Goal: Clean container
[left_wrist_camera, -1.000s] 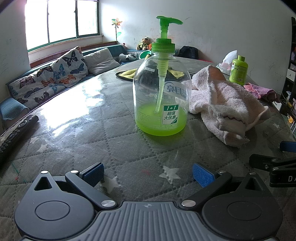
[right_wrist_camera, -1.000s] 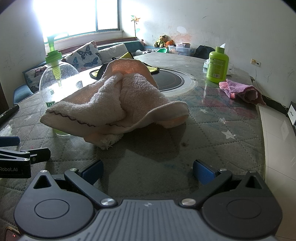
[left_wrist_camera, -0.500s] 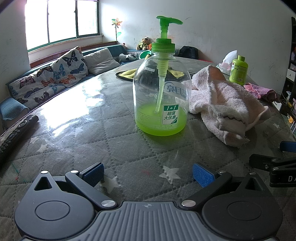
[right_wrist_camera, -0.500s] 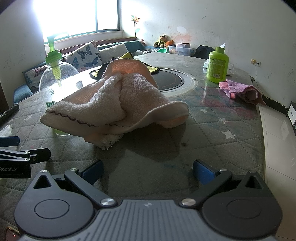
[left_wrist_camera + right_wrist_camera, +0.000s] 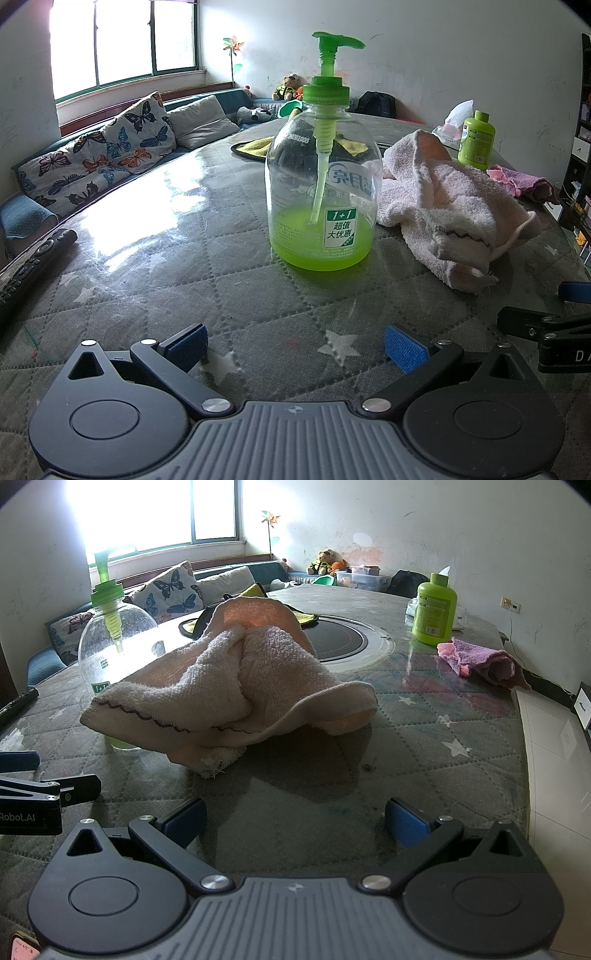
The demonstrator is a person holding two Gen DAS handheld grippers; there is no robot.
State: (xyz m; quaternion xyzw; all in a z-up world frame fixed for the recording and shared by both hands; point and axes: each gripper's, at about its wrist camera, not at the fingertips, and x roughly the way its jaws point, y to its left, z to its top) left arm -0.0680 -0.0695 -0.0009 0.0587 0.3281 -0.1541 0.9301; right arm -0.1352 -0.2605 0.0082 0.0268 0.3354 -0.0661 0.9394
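**Cleaning not yet begun**

Both grippers, left gripper and right gripper, hover spread wide and empty, short of the pump bottle. The bottle stands upright on the quilted table, untouched. The towel lies crumpled just beside it, unpicked. Beyond the bottle, a cushioned bench runs under bright windows.

I see a bright window, scuffed white wall, bench seat with butterfly cushion, tiled floor.
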